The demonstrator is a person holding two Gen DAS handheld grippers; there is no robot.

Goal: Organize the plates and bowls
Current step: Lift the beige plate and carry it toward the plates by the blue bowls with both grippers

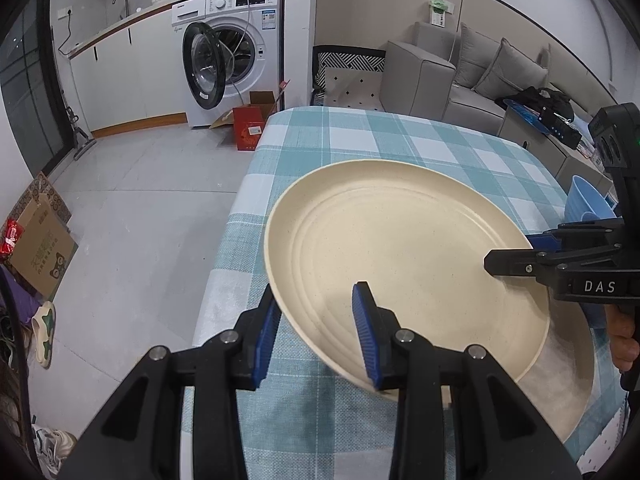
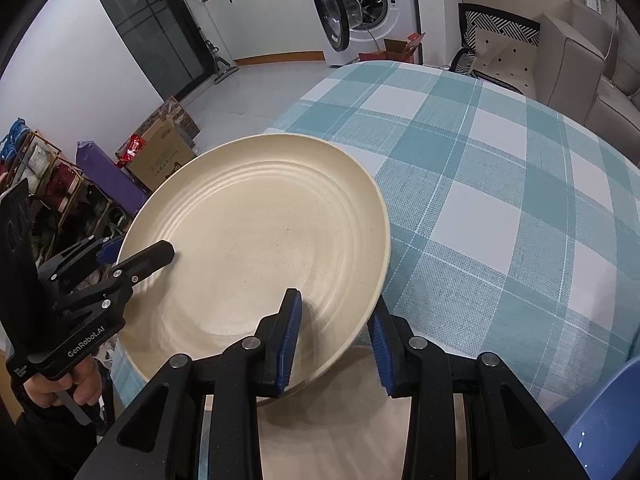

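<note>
The checked tablecloth (image 1: 360, 140) covers the table and fills most of both views, and above it the cream plate (image 1: 400, 256) hangs tilted, clear of the cloth, carried by both tools at once. The left gripper (image 1: 316, 332) pinches the rim at about seven o'clock on the plate in its own view, one blue pad above and one below the edge; the right gripper (image 2: 336, 340) pinches the rim the same way at about five o'clock in its own view. Both sets of jaws are narrowed onto the thin edge, not spread. My judgement is that the step in hand is a two-handed carry toward a stack, and doing it well means keeping both hands at one height and pace, since the hold is only on the rim and any twist between the hands could lever the plate out of the pads. Levelling the tilt before setting it down would help it seat cleanly. The left view alone shows a blue bowl (image 1: 588, 204) at three o'clock, behind the right tool. The right view alone shows a second cream plate (image 2: 360, 408) lying beneath the jaws at six o'clock, and a blue rim (image 2: 600, 412) at four o'clock that I cannot identify.
</note>
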